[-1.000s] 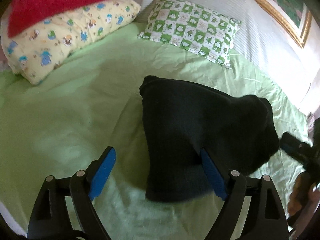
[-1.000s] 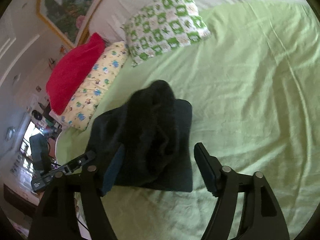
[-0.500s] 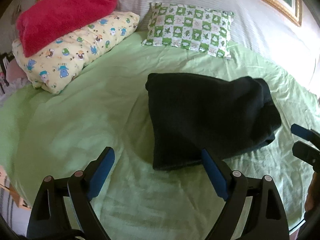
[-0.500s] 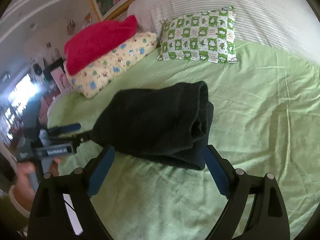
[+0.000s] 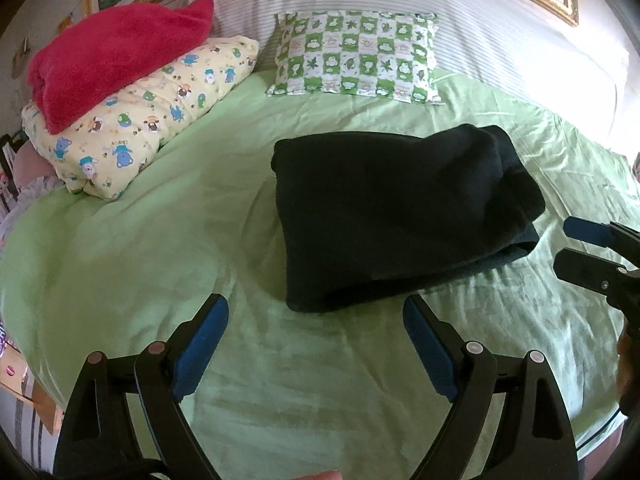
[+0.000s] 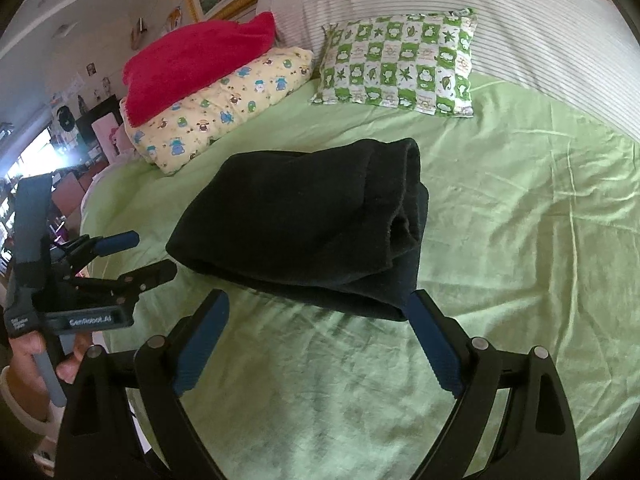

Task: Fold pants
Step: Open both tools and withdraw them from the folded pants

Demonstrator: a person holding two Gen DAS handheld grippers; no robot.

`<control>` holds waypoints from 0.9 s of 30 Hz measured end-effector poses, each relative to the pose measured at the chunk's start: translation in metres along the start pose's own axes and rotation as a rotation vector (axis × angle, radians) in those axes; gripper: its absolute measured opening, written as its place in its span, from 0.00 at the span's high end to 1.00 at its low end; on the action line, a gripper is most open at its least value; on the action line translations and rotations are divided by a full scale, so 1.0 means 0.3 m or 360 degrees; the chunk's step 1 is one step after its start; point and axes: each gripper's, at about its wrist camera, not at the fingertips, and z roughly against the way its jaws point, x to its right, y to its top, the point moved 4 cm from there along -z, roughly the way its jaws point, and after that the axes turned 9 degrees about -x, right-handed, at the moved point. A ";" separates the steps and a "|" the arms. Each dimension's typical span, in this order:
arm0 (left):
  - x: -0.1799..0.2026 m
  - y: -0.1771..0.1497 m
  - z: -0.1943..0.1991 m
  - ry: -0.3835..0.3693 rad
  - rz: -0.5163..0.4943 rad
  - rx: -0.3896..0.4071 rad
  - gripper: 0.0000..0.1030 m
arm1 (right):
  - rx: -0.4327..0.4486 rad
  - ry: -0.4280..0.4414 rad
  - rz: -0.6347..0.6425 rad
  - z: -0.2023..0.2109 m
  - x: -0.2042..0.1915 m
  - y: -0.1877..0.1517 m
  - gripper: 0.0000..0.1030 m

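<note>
The dark pants (image 5: 396, 212) lie folded in a thick bundle on the green bed sheet (image 5: 140, 240), also seen in the right wrist view (image 6: 312, 220). My left gripper (image 5: 316, 312) is open and empty, hovering just short of the bundle's near edge. My right gripper (image 6: 316, 308) is open and empty, close to the bundle's near edge on its other side. The left gripper shows in the right wrist view (image 6: 140, 252), and the right gripper shows at the right edge of the left wrist view (image 5: 572, 244). Neither touches the pants.
A green checked pillow (image 5: 356, 56) lies at the bed's head beside a yellow cartoon pillow (image 5: 148, 116) with a red blanket (image 5: 116, 52) on top. A white striped headboard cushion (image 5: 500, 28) runs behind. The bed's left edge drops to room clutter (image 6: 60, 152).
Both grippers have let go of the pants and drawn back from the bundle. The pants have settled flat on the sheet. Both views now sit lower and farther back.
</note>
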 end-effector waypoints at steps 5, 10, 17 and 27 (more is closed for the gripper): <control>-0.005 -0.008 -0.010 -0.0007 0.0002 0.0010 0.13 | -0.0026 -0.0003 0.0019 -0.024 -0.002 -0.010 0.11; -0.015 -0.004 -0.020 0.0022 0.0018 0.0014 0.13 | -0.0044 -0.0010 0.0014 -0.051 -0.002 -0.009 0.11; -0.017 0.006 -0.036 0.0015 0.0020 0.0009 0.13 | -0.0051 -0.0019 0.0030 -0.072 -0.010 0.003 0.11; -0.022 0.014 -0.045 -0.0006 0.0034 0.0006 0.13 | -0.0068 -0.0008 0.0022 -0.089 -0.014 -0.001 0.11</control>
